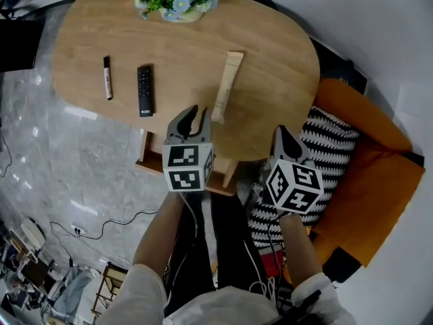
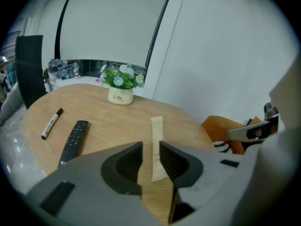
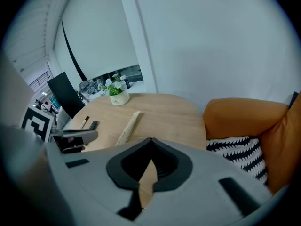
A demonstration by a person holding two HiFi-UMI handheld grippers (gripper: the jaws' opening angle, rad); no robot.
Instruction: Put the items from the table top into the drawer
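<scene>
Bare table (image 1: 277,59) is lying open right of the packet (image 1: 227,87). Left of the packet, remote (image 1: 145,90) and marker (image 1: 107,77) are sitting apart, leaving lanes between. Pot (image 1: 181,13) is blocking the edge beyond the packet. Pillow (image 1: 331,141) is crowding near-right.

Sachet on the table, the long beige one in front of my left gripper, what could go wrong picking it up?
1. The sachet lies flat on the table, and the left gripper has its jaws only narrowly apart, so the tips may skid over it or shove it instead of pinching it.
2. That gripper lines up with the sachet's near end; held only there, the long sachet might droop and snag the table edge on the way down.
</scene>
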